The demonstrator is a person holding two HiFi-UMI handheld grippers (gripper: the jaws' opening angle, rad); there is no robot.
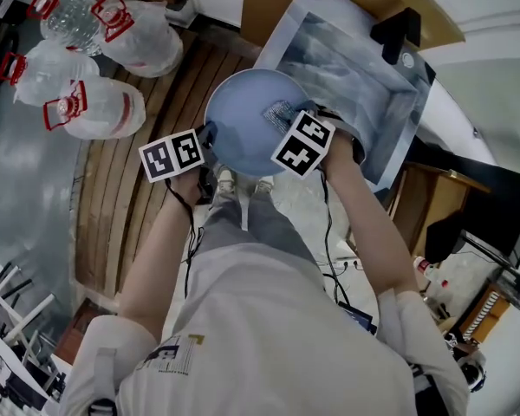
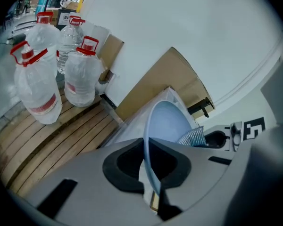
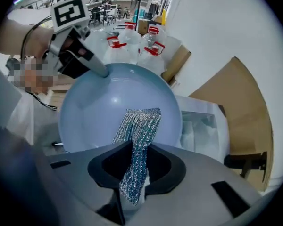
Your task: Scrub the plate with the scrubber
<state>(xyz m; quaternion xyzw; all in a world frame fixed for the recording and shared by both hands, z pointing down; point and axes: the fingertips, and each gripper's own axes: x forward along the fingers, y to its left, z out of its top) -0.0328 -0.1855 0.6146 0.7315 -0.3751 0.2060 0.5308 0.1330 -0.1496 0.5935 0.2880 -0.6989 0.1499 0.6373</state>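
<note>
L tool (image 2: 150,166): clamped on plate (image 1: 243,133) rim, 9 o'clock. R tool (image 3: 134,178): clamped on scrubber (image 3: 140,124). Risk: you press hard, rim grip slips.

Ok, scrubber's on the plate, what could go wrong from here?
The left gripper pinches the blue plate only at its rim, in mid-air; scrubbing pressure could lever it loose. The right gripper clamps the metal mesh scrubber by one end, so it may fold or slip out.
</note>
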